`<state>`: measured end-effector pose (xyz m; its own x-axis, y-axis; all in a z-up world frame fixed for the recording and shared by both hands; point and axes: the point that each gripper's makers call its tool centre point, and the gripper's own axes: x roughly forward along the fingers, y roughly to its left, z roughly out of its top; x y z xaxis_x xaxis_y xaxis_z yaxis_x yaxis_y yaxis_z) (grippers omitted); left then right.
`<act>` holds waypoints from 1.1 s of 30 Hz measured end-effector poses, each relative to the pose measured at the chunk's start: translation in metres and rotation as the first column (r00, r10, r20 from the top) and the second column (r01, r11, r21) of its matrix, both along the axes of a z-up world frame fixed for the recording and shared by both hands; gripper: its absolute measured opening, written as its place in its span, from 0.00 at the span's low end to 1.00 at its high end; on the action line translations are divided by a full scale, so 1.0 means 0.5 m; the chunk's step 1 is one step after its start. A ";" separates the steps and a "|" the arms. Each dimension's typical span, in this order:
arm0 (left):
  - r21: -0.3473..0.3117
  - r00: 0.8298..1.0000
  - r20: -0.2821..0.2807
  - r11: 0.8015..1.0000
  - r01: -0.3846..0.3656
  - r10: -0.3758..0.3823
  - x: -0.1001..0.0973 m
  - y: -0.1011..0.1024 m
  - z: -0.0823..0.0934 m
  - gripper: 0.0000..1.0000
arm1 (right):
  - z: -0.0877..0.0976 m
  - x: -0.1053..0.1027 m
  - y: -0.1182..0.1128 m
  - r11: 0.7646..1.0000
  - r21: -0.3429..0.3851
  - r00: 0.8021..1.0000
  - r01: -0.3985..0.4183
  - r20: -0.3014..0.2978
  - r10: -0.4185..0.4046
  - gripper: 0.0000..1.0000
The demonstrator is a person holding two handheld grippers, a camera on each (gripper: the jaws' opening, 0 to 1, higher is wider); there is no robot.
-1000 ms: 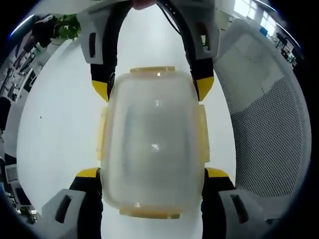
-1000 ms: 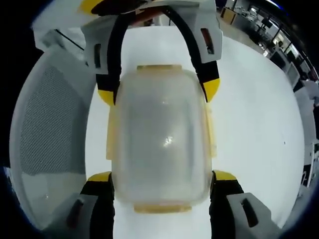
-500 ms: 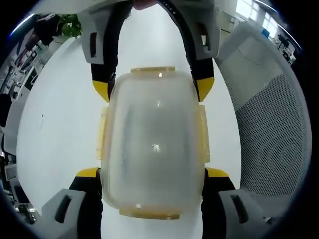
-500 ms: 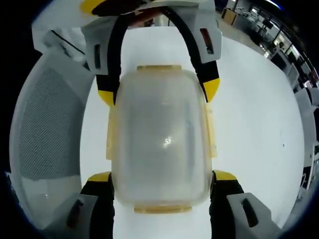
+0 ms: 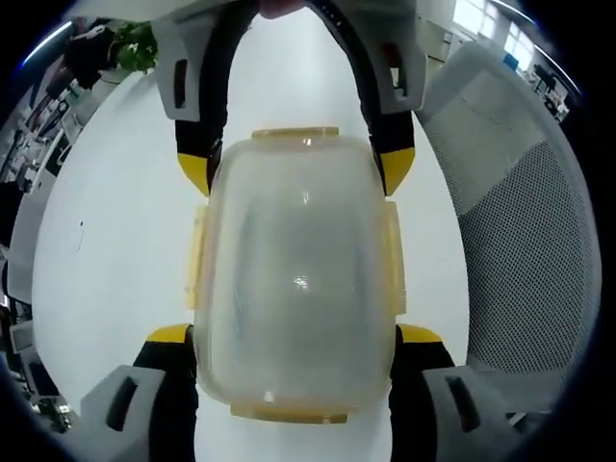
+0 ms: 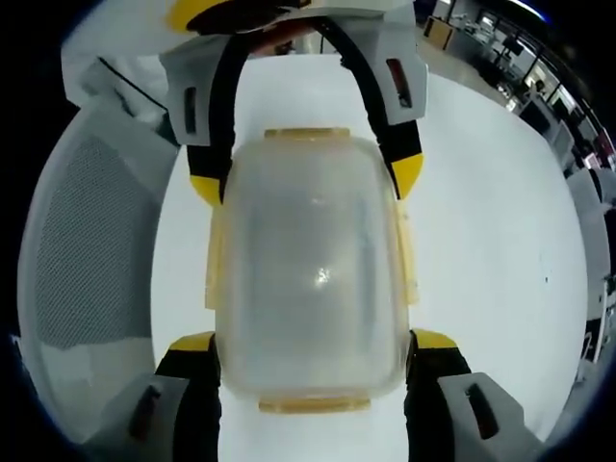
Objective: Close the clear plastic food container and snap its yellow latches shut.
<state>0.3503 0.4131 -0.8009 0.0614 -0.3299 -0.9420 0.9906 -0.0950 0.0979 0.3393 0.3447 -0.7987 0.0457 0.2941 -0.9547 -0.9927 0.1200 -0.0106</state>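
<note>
Container sits in the middle of the left gripper view, held between the 2 jaws of the left gripper, whose yellow-tipped jaws rise from the bottom of the frame and press against its 2 long sides near the lower end. The right gripper comes down from the top of that frame and pinches the far end the same way. In the right gripper view the layout mirrors this: the container fills the center, the right gripper clamps it from the bottom of the frame and the left gripper from the top.

The lid appears to be on, lying flat over the cloudy tub. Yellow latches show at both short ends and along both long sides, and they look folded in close against the walls, though whether each has clicked home is too blurred to tell. So closing looks done, and the latching is either finished or close to it; what may remain is a check that each of the 4 flaps is seated.

A white table lies behind the container, and a mesh chair back curves along the right of the left gripper view.
</note>
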 end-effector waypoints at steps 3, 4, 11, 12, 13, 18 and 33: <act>0.004 1.000 0.000 1.000 -0.007 0.007 0.005 -0.001 0.000 0.82 | 0.001 0.007 -0.001 1.000 0.004 1.000 -0.005 0.001 0.005 0.79; 0.005 1.000 0.000 1.000 -0.009 0.009 0.009 -0.001 -0.001 0.82 | 0.001 0.009 -0.001 1.000 0.003 1.000 -0.007 0.001 0.007 0.79; -0.006 1.000 -0.003 1.000 -0.006 0.006 0.028 -0.001 0.000 0.82 | 0.002 0.027 0.000 1.000 0.005 1.000 0.000 0.002 0.000 0.79; -0.004 1.000 -0.003 1.000 -0.006 0.006 0.029 -0.001 -0.001 0.82 | 0.002 0.028 0.000 1.000 0.005 1.000 -0.001 0.002 0.001 0.79; -0.002 1.000 -0.003 1.000 -0.006 0.006 0.030 -0.002 -0.001 0.82 | 0.001 0.031 0.000 1.000 0.004 1.000 -0.001 0.002 0.001 0.79; -0.006 1.000 -0.005 1.000 -0.009 0.009 0.043 -0.002 0.000 0.82 | 0.001 0.042 -0.003 1.000 0.008 1.000 -0.003 0.003 0.003 0.79; -0.006 1.000 -0.009 1.000 -0.013 0.013 0.077 -0.005 -0.001 0.83 | 0.000 0.078 -0.005 1.000 0.007 1.000 -0.005 0.003 0.005 0.79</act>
